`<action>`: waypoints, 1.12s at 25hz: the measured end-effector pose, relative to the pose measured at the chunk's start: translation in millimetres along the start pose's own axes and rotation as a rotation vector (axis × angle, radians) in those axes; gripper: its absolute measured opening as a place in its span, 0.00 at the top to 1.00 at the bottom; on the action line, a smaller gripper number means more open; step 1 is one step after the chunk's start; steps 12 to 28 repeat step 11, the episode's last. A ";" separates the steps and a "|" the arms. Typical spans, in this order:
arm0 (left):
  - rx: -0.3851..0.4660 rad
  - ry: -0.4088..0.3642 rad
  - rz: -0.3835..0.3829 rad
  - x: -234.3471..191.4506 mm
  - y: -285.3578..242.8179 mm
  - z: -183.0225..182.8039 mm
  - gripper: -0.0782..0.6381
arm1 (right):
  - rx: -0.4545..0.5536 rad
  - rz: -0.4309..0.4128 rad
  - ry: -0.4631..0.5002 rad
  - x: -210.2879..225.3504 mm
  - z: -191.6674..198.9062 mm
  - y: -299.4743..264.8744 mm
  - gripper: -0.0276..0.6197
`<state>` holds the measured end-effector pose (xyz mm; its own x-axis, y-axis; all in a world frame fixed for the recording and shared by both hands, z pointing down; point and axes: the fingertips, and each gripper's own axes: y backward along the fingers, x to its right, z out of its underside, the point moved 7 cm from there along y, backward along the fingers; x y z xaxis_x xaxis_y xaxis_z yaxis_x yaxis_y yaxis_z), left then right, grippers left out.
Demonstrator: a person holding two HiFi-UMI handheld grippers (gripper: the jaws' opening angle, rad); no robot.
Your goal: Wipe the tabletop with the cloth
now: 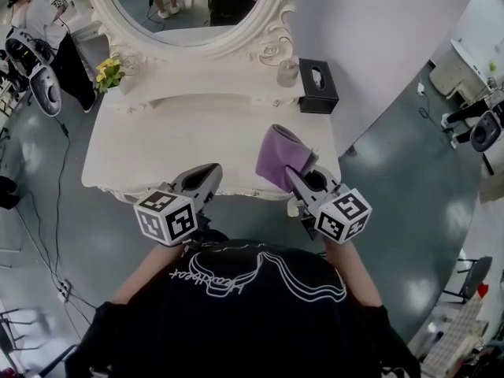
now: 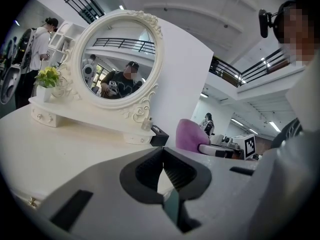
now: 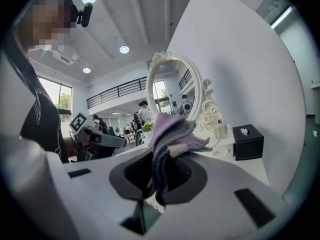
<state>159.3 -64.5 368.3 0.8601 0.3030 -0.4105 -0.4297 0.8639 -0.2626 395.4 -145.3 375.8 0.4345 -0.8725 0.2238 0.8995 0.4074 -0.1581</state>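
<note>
**Over the Table's Front Edge, a Purple Cloth Is Being Gripped**

At the right front corner of the white tabletop (image 1: 197,140), a purple cloth (image 1: 279,154) is being clamped between the jaws of the right gripper (image 1: 293,173). In the right gripper view, the cloth is being pinched in bunched folds between the two dark pads, with its free end sticking out beyond the tips. Whether it is touching the tabletop cannot be told.

Near it, on the left, the left gripper (image 1: 211,170) is being held over the front edge of the table. Its jaws are being pressed together tip to tip, as the left gripper view shows. Both grippers are being pointed toward the back of the table, where an oval mirror (image 1: 189,6) in an ornate white frame is being carried on a raised shelf. At the right end of that shelf a black tissue box (image 1: 318,85) is being seen, with a small pale container (image 1: 287,72) just beside it. At the left end, a bunch of yellow flowers (image 1: 109,73) is being displayed.
</note>
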 end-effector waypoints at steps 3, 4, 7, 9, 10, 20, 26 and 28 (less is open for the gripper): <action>-0.003 -0.002 0.000 1.1 -0.6 0.7 0.88 | 0.002 -0.005 -0.015 0.5 0.9 -0.3 0.88; -0.004 -0.003 -0.001 1.5 -1.1 0.8 0.88 | 0.001 -0.006 -0.016 0.8 1.5 -0.4 0.88; -0.005 -0.009 -0.001 3.0 -1.8 1.2 0.88 | 0.002 -0.010 -0.016 0.4 2.9 -0.2 0.88; -0.006 -0.012 -0.002 4.9 -1.0 1.9 0.88 | -0.001 -0.013 -0.017 -0.5 3.8 0.5 0.88; -0.006 -0.012 -0.002 5.9 -0.3 2.5 0.88 | -0.004 -0.015 -0.017 -1.1 4.4 0.9 0.88; -0.007 -0.013 -0.003 6.9 0.4 3.2 0.88 | -0.006 -0.016 -0.018 -1.6 5.0 1.3 0.88; -0.007 -0.013 -0.003 6.9 0.4 3.2 0.88 | -0.006 -0.016 -0.018 -1.6 5.0 1.3 0.88; -0.007 -0.013 -0.003 6.9 0.4 3.2 0.88 | -0.006 -0.016 -0.018 -1.6 5.0 1.3 0.88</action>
